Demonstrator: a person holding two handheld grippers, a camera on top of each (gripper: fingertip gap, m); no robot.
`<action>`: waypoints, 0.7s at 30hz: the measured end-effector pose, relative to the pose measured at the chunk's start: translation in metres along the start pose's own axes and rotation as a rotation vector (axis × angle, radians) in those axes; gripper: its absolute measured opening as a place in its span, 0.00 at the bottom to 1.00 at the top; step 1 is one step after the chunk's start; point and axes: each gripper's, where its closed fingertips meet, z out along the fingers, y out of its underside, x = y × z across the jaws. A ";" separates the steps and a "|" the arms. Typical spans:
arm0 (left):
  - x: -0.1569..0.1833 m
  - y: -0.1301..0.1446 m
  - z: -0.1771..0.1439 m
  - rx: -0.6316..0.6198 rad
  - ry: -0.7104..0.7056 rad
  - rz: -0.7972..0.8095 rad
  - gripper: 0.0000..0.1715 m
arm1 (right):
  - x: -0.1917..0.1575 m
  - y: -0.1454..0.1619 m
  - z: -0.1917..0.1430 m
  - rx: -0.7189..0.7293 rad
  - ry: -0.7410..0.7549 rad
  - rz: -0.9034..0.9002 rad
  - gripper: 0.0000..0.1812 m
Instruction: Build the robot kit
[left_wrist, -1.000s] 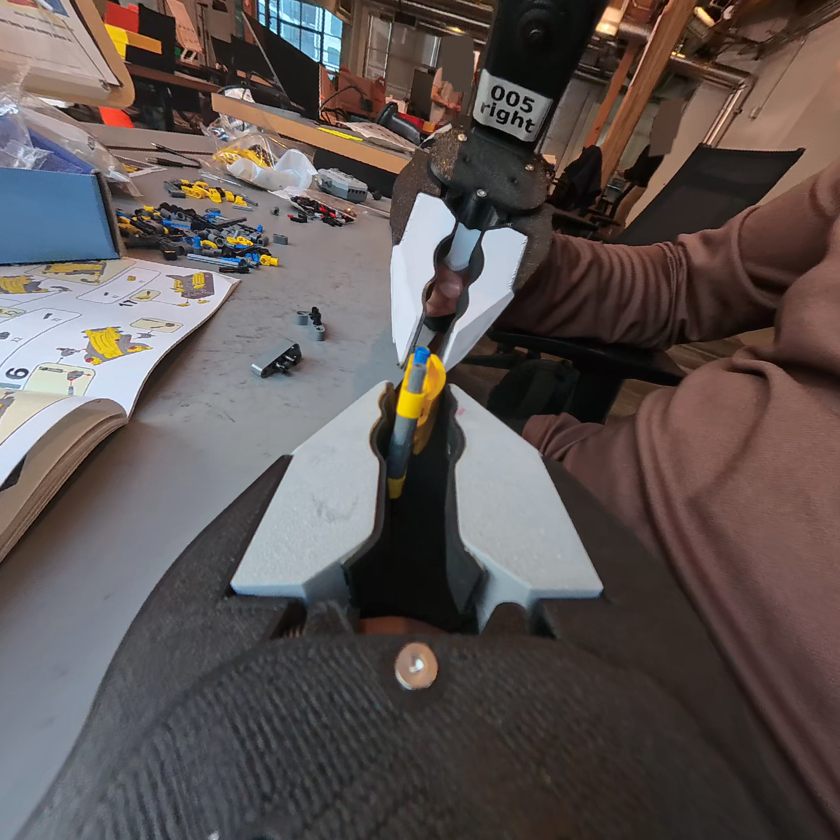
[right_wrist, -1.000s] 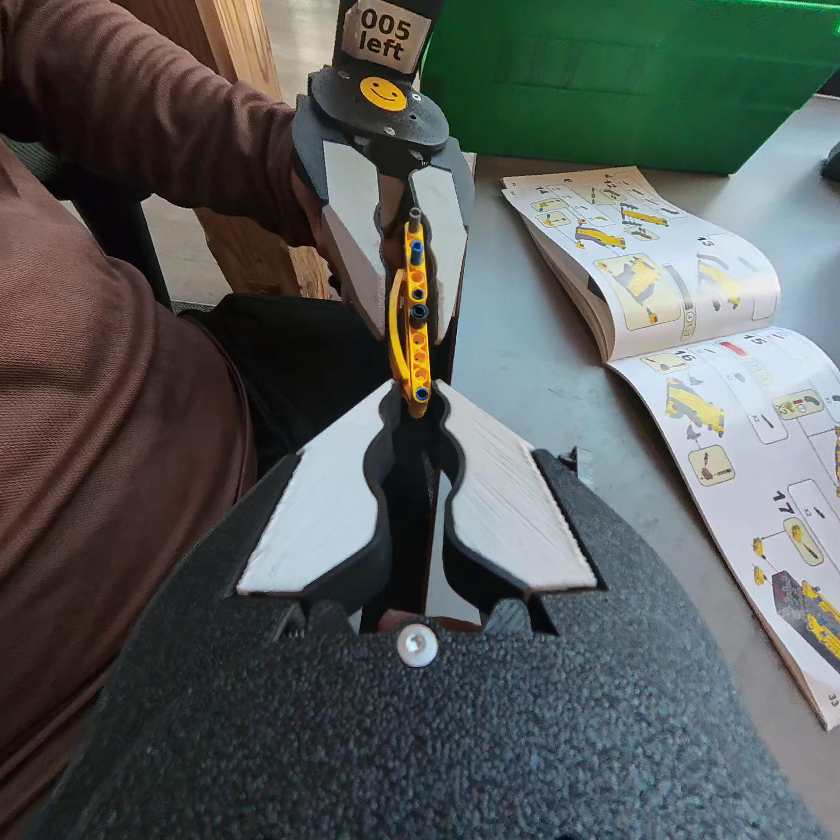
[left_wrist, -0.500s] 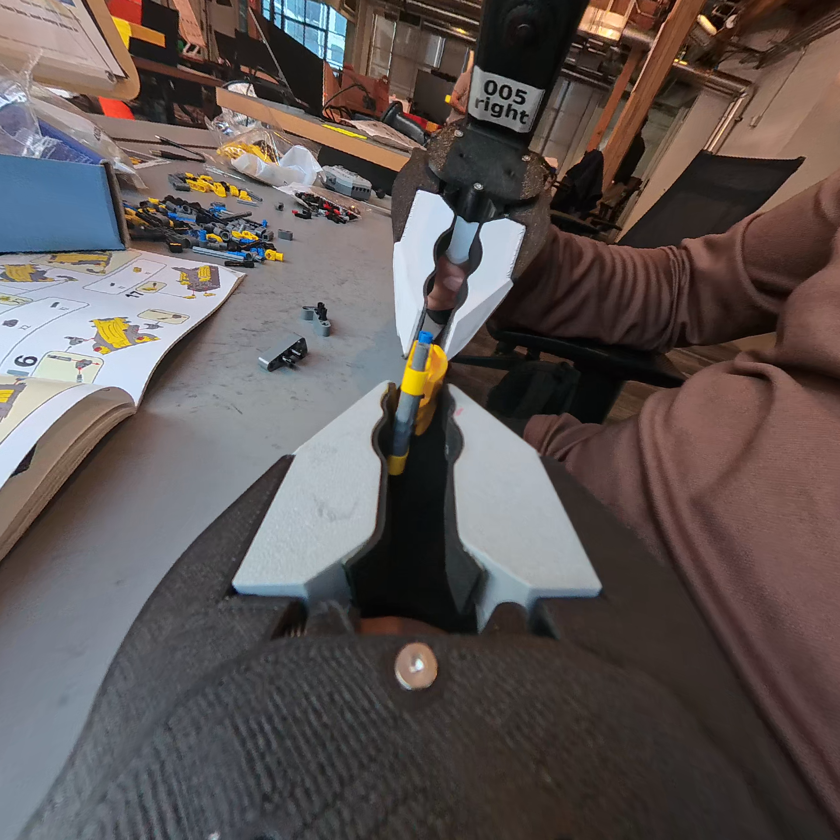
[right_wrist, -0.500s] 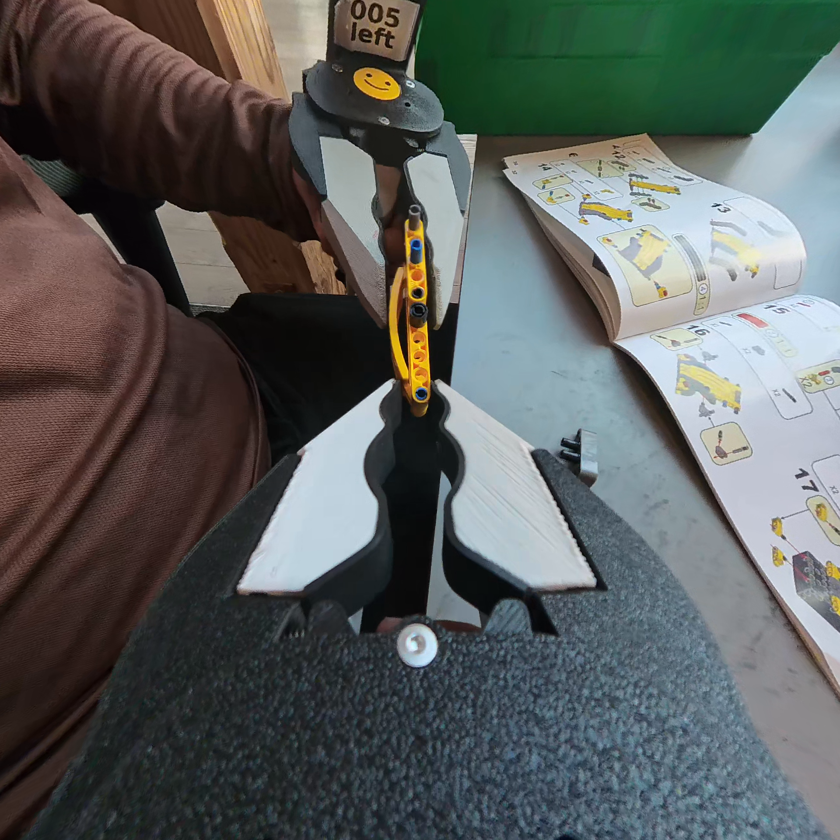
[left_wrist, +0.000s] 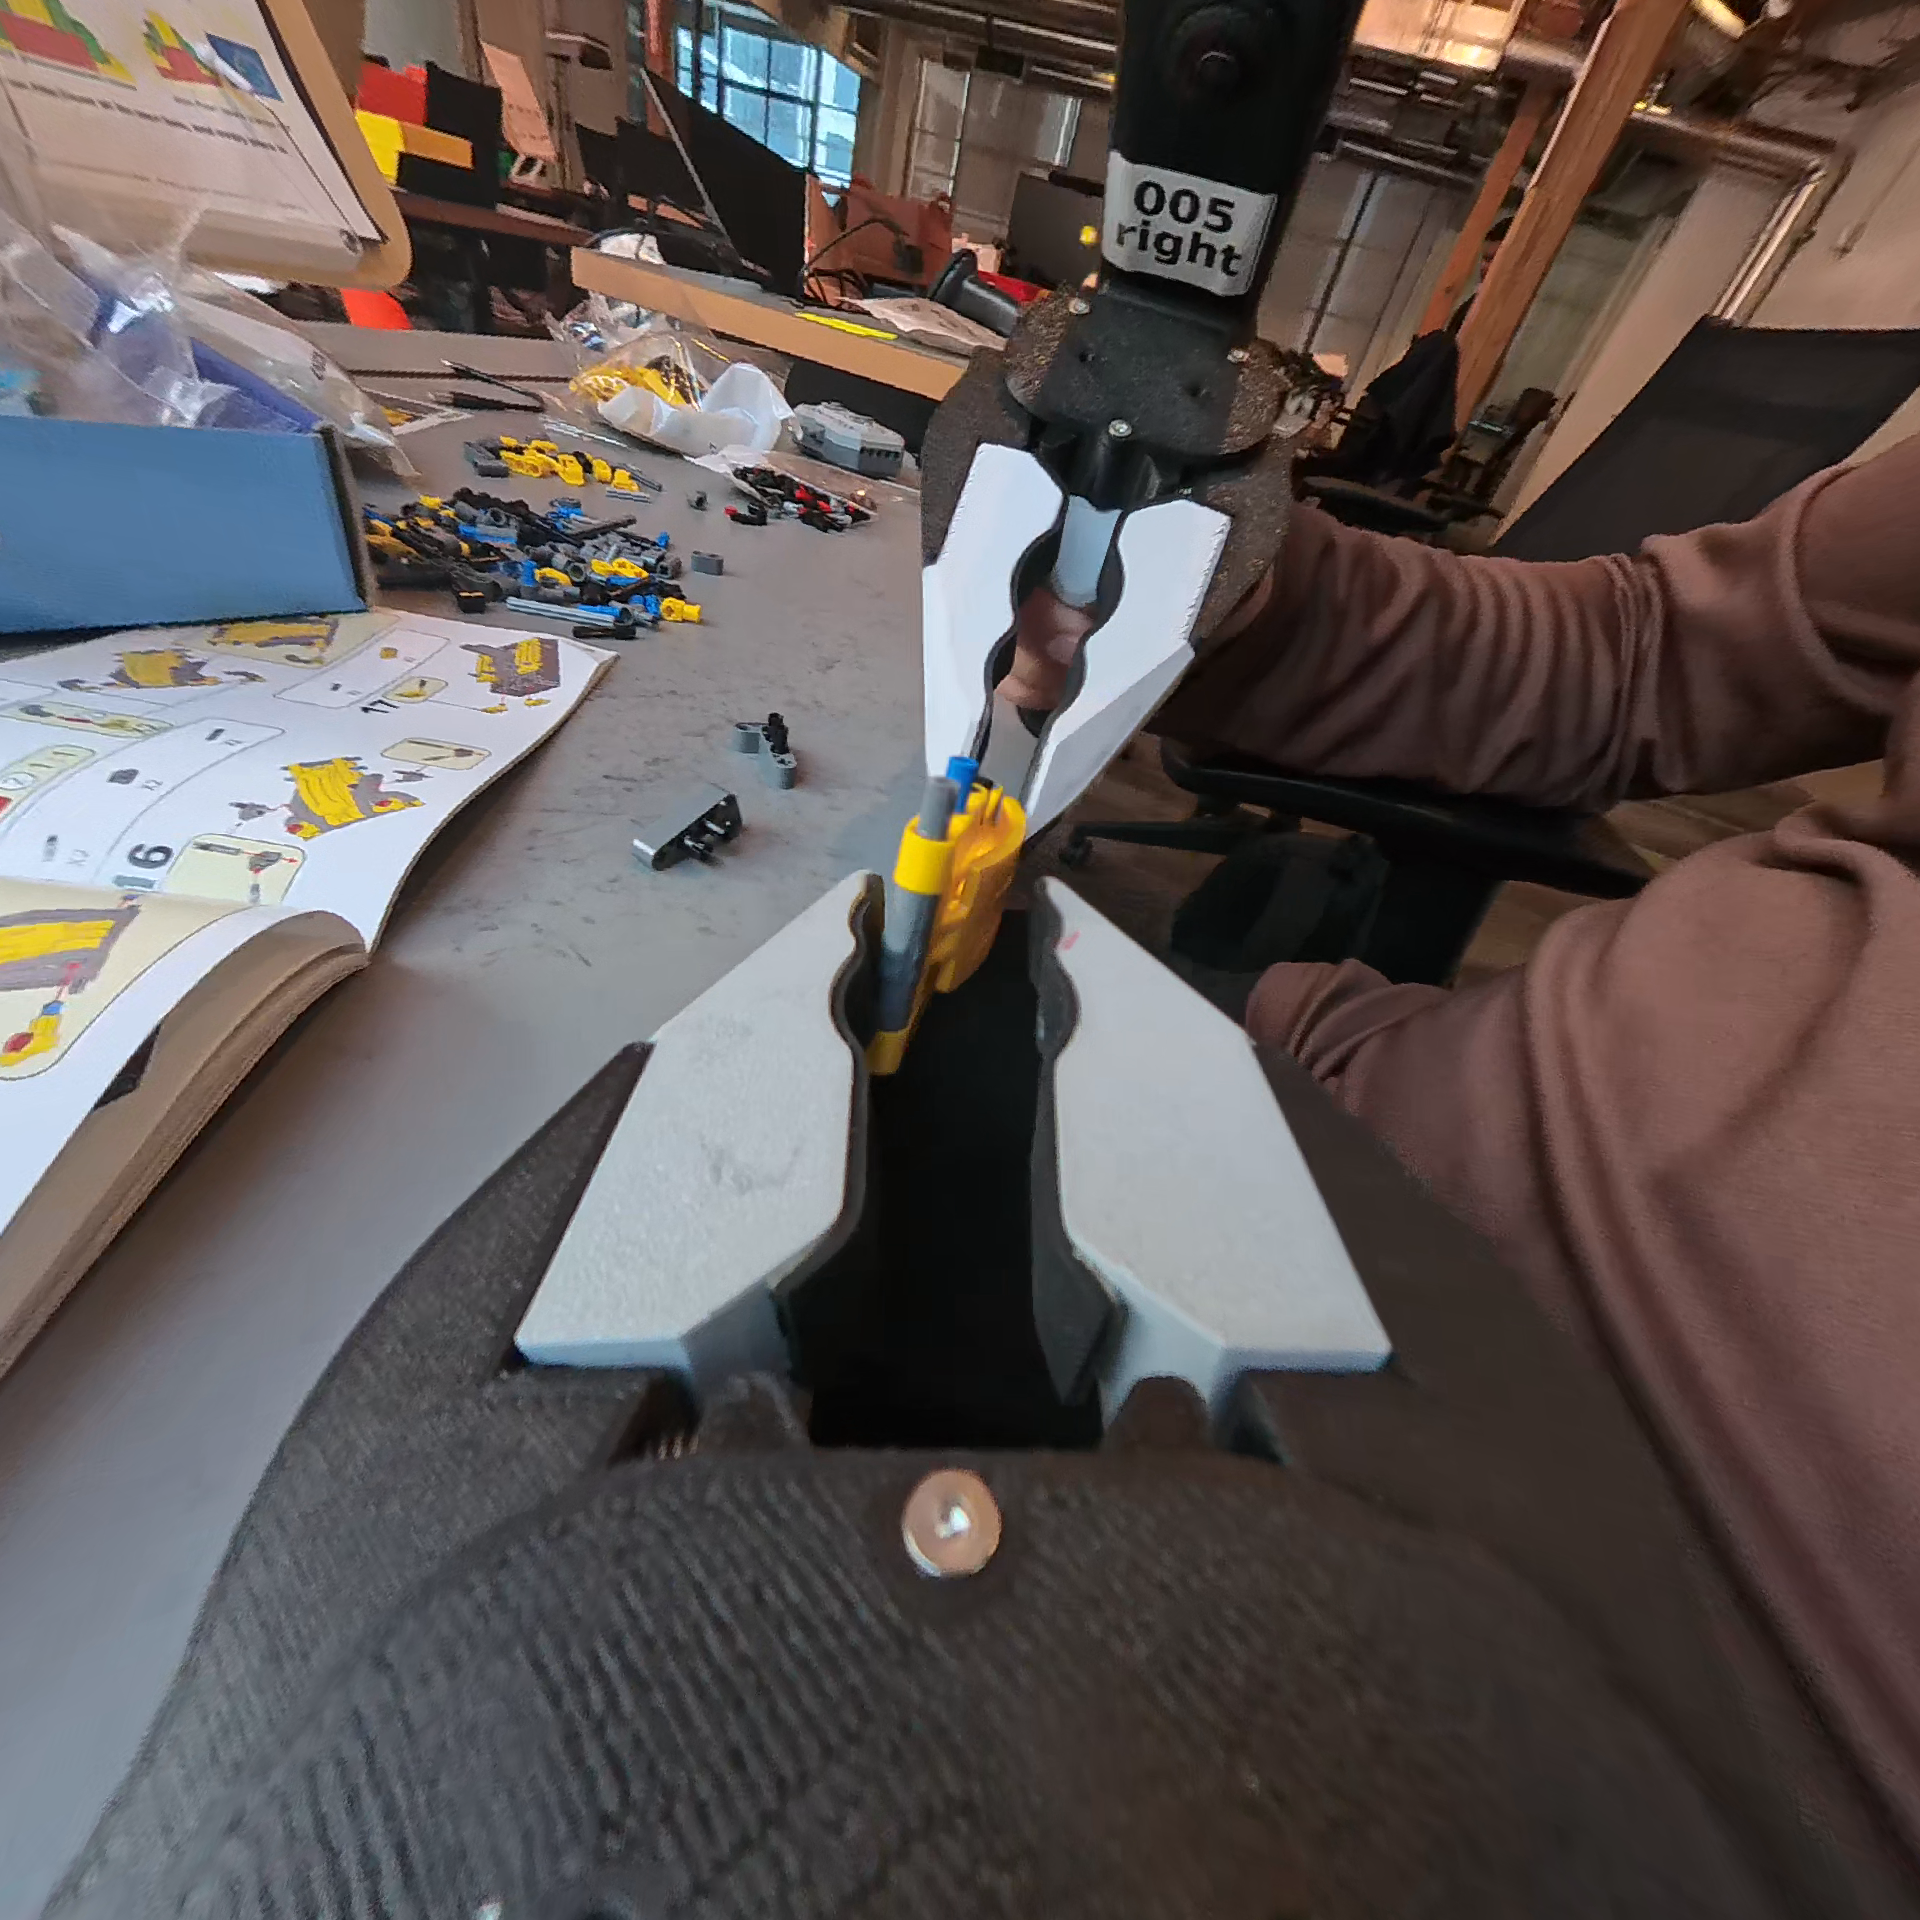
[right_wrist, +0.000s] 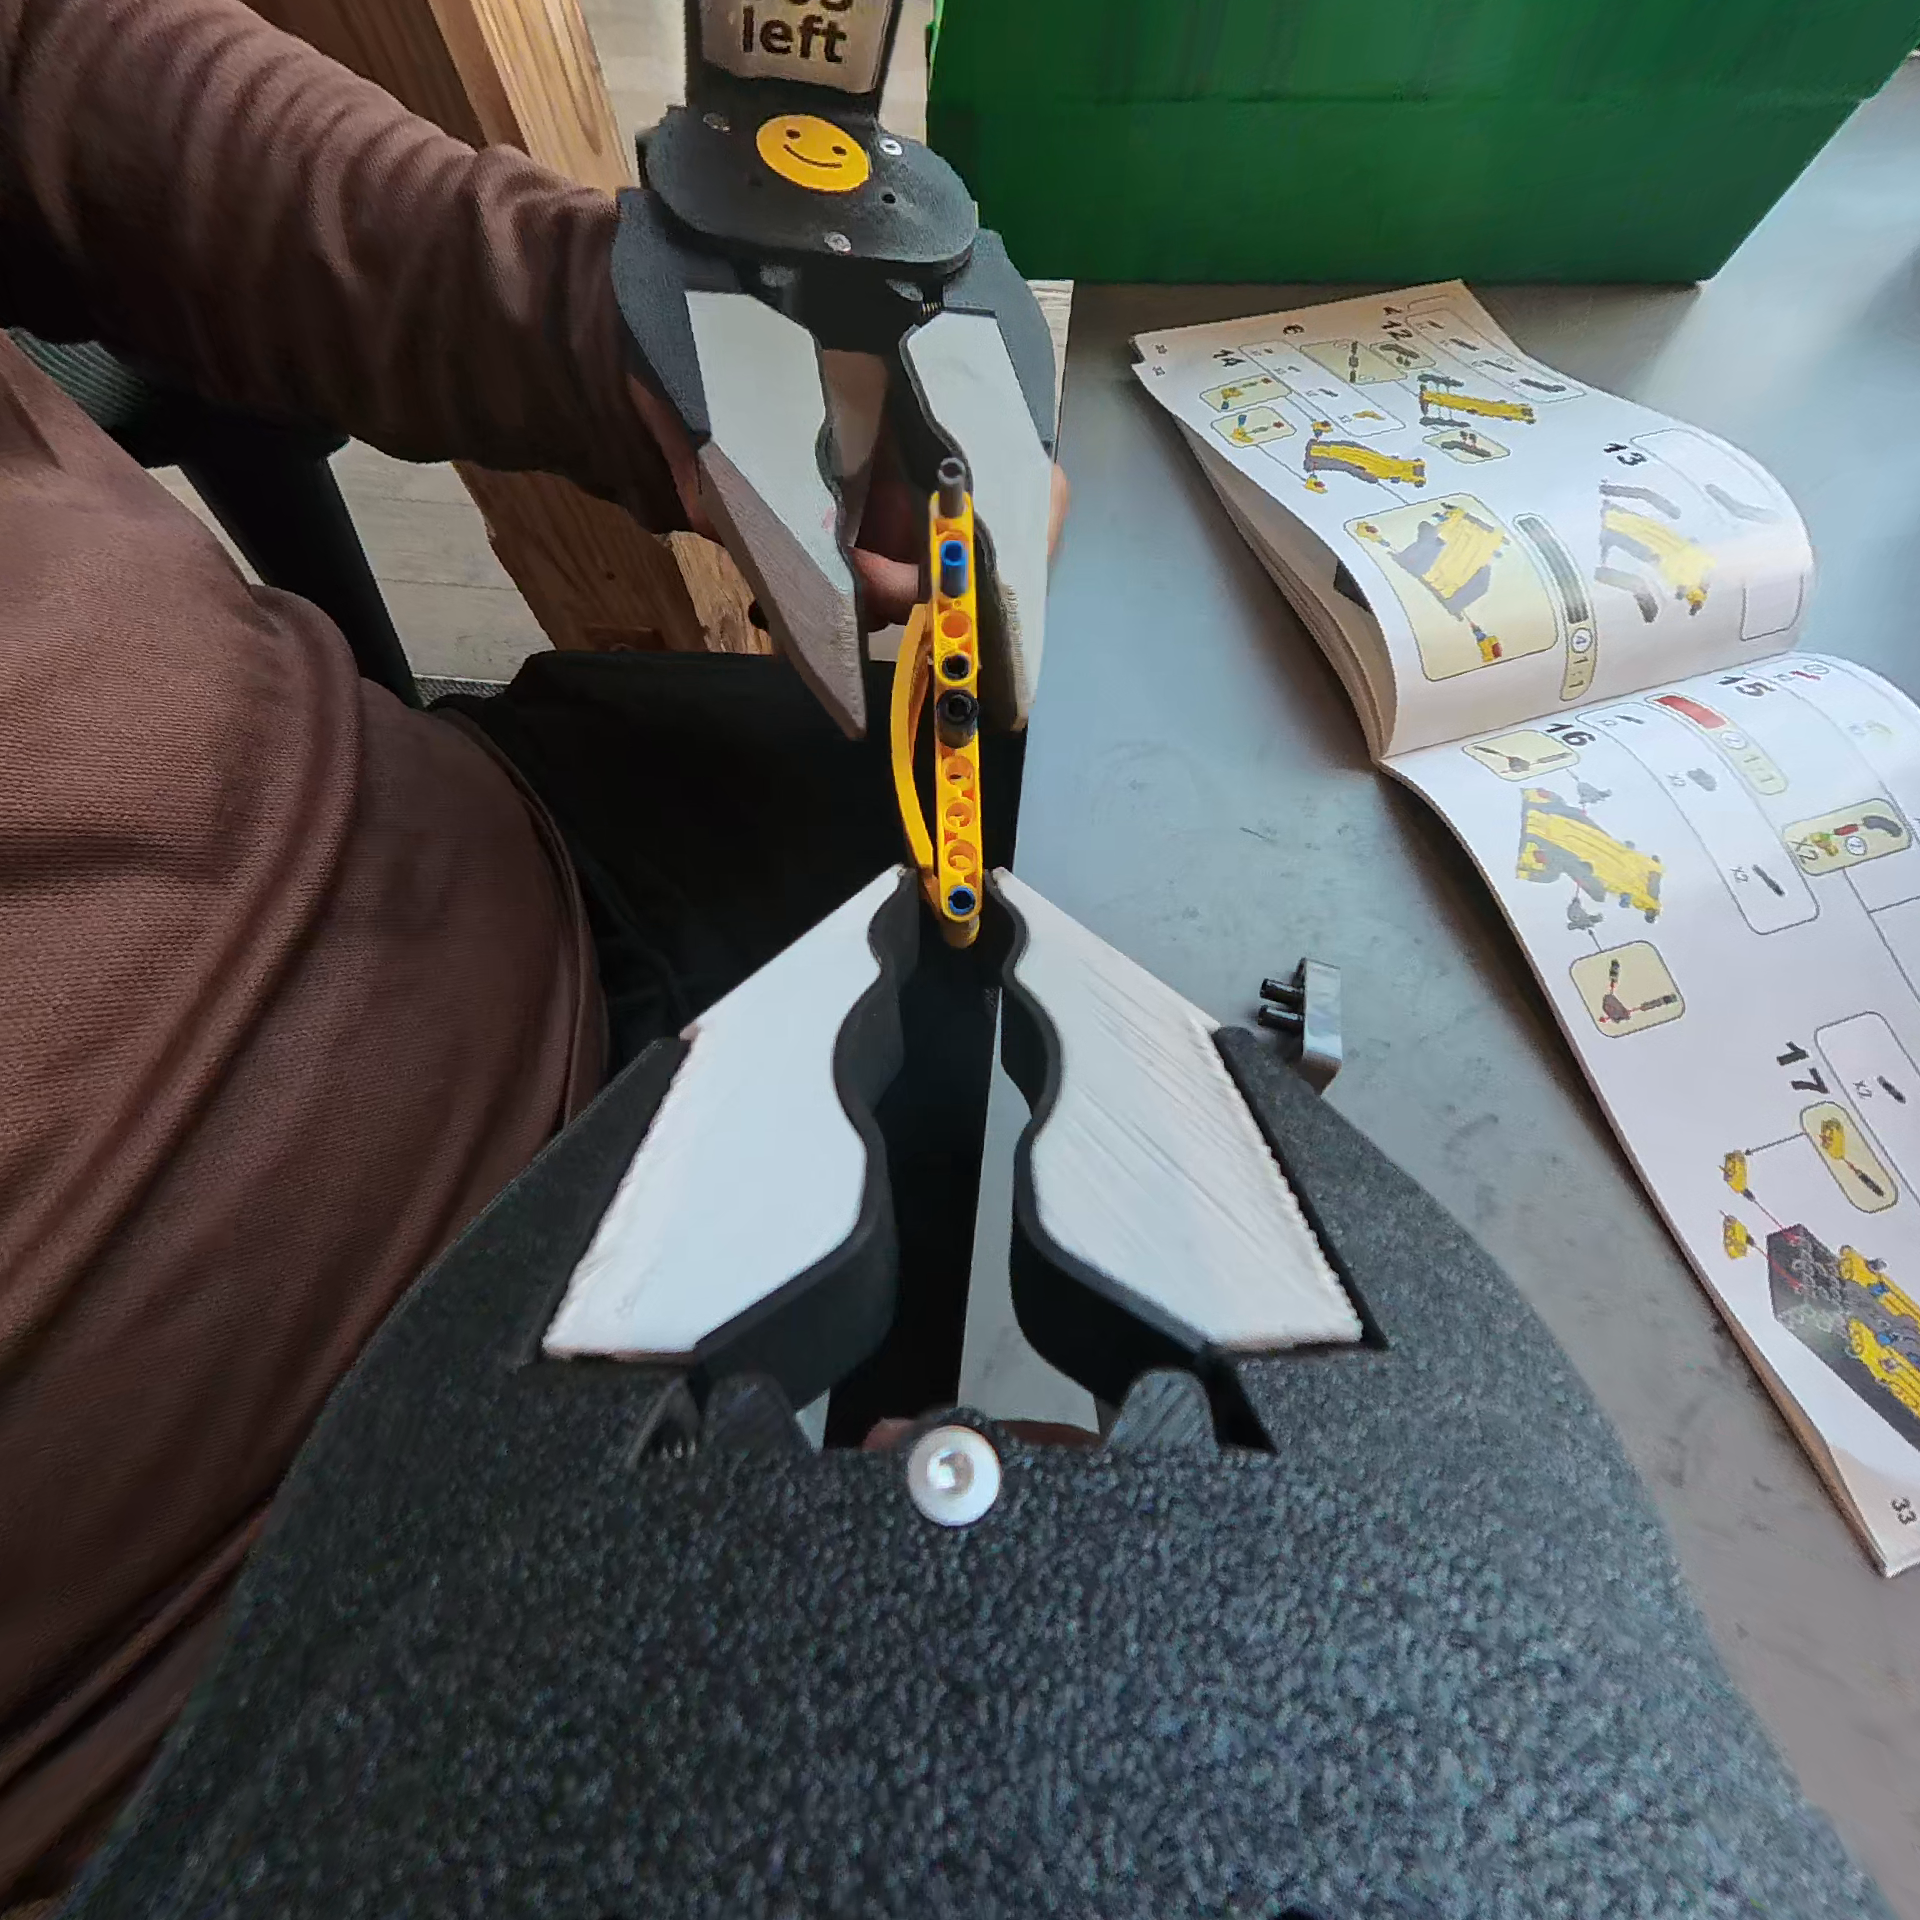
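Right tongs (right_wrist: 951, 894) pinch the yellow beam assembly's (right_wrist: 954, 717) end; left tongs (left_wrist: 951, 899) gape around it. Blue box (left_wrist: 177, 520) on worktop (left_wrist: 499, 997), contents hidden.

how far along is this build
Done: a yellow beam assembly carries pins and an axle. In hand: the right gripper is shut on one end, and the other end sits inside the left gripper. Left: many loose parts lie unused by the open booklet.
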 end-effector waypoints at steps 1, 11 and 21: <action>0.000 0.000 -0.001 0.000 0.004 -0.006 0.15 | 0.000 0.000 0.000 -0.001 -0.001 -0.001 0.06; 0.001 -0.004 -0.001 0.019 0.028 -0.053 0.19 | -0.002 0.003 0.001 -0.013 -0.016 0.002 0.05; 0.001 -0.003 -0.002 0.008 0.031 -0.047 0.11 | -0.003 0.001 0.001 -0.005 -0.023 0.000 0.05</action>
